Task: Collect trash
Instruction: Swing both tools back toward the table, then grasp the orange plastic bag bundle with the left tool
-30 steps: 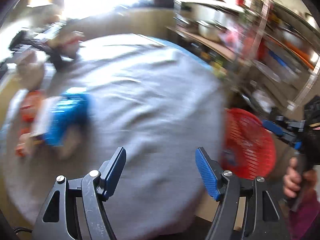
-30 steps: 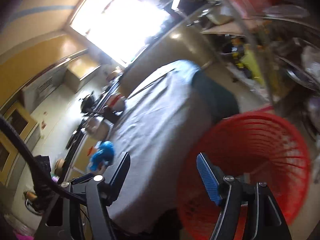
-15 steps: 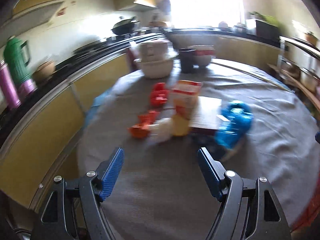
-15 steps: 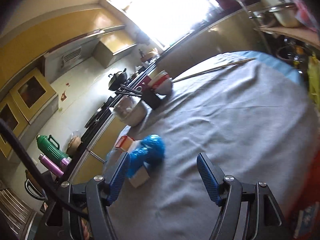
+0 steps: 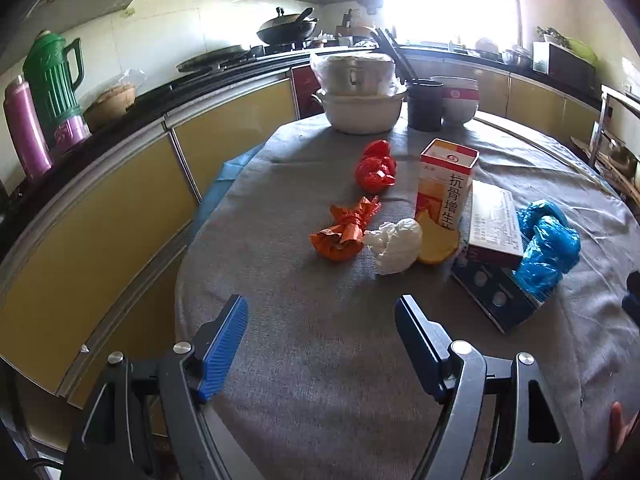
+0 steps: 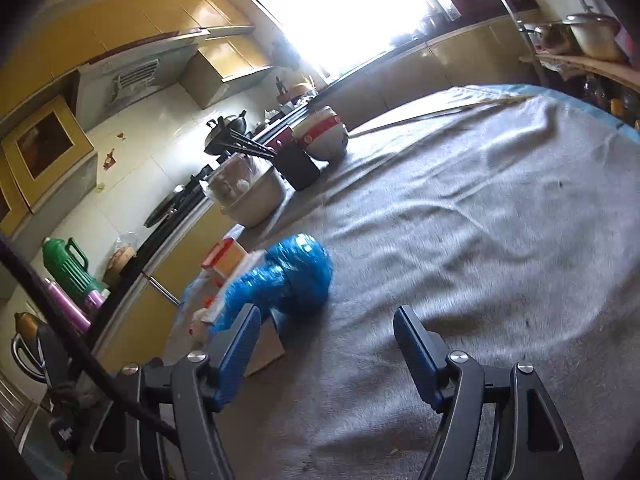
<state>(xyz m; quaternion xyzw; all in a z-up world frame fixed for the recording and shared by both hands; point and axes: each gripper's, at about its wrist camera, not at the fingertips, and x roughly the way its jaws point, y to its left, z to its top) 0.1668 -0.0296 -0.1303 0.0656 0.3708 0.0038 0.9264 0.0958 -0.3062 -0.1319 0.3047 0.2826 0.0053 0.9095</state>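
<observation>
Green thermos (image 5: 54, 80), wok (image 5: 286, 30), stacked bowls (image 5: 360, 92), perhaps chopsticks' black holder (image 5: 425, 106).

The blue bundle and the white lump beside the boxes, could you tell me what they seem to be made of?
Blue bundle: thin plastic film, probably a bag; glossy, creased, slightly translucent. White lump: looks like crumpled tissue or paper; matte, soft folds, though thin plastic cannot be excluded.

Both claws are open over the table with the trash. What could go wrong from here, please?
1. The tall medicine box stands upright right behind the white paper ball and the peel; a reach for these may tip it.
2. The blue bag leans on the flat box; pulling it might drag that box.
3. The orange wrapper is light and crumpled, so the left claw could push it away.
</observation>
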